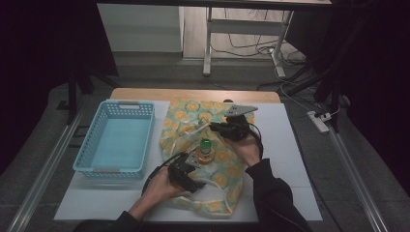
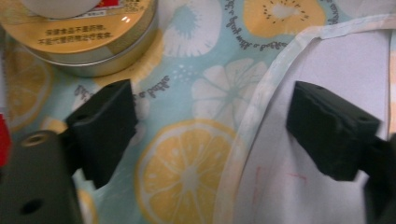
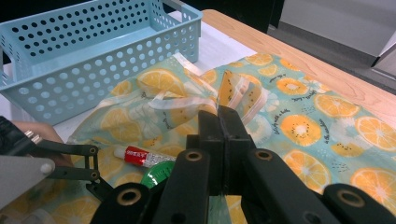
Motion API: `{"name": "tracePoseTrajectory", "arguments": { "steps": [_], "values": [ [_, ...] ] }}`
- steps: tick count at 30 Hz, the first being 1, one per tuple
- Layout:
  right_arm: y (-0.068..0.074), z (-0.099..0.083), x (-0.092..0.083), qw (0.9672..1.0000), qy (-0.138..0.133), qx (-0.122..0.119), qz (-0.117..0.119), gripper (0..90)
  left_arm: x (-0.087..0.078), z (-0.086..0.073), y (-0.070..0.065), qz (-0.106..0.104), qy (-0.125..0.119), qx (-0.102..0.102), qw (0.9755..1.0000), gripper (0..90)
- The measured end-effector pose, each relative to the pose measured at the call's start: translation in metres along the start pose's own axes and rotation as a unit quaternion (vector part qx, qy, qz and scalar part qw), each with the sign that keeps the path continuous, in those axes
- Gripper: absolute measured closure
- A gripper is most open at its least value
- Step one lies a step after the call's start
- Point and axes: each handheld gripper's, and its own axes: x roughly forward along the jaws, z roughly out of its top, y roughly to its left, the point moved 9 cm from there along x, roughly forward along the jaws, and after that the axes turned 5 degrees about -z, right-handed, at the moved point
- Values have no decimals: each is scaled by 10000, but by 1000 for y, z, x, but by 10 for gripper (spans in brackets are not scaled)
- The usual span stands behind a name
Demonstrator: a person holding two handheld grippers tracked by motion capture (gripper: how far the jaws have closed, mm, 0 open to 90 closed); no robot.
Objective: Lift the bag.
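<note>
**Bag mouth held up; edge grasp pending beside the can**

High view: the fruit-print bag [image 1: 212,159] lies on the tabletop [image 1: 285,159], the can [image 1: 206,151] standing on it, the basket [image 1: 118,137] just beside. Left gripper view: the left gripper [image 2: 210,135] is released astride the bag's hem [image 2: 261,93]; the can may be tipped. Right gripper view: the right gripper [image 3: 218,116] is clenched on a fabric fold, which may slip; open room lies toward the wooden edge.

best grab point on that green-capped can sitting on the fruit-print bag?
Probably the can's round side wall below the green cap, with the left gripper coming in level from the person's side. It stands upright on the bag, and its metal wall faces those open jaws with the bottom rim exposed.
</note>
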Motion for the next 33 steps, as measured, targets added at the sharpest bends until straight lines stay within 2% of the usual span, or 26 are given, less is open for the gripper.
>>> {"name": "tracePoseTrajectory", "arguments": {
  "steps": [6,8,13,15,18,23,28,33],
  "values": [
    [0,-1,0,10000,14,-6,-5,899,-5,0,4,67,-49,-79,9999,433],
    [-1,-1,1,10000,18,-2,-6,899,-5,1,3,18,-65,-93,9999,560],
    [-1,-1,1,10000,28,1,-8,899,-5,1,2,-71,-54,-112,9999,738],
    [-1,-2,1,10000,32,2,-3,899,-5,1,2,-139,-50,-230,9996,802],
    [-1,-2,1,10000,28,3,18,899,-5,2,1,-217,-62,-557,9982,866],
    [-1,-2,1,10000,43,12,36,899,-5,4,2,-244,-8,-879,9958,895],
    [-1,-2,1,10000,72,12,42,900,-7,6,3,-128,6,-870,9961,897],
    [0,-1,-1,9999,90,17,66,900,-15,11,2,-248,-101,-975,9949,897]
  ]
}}
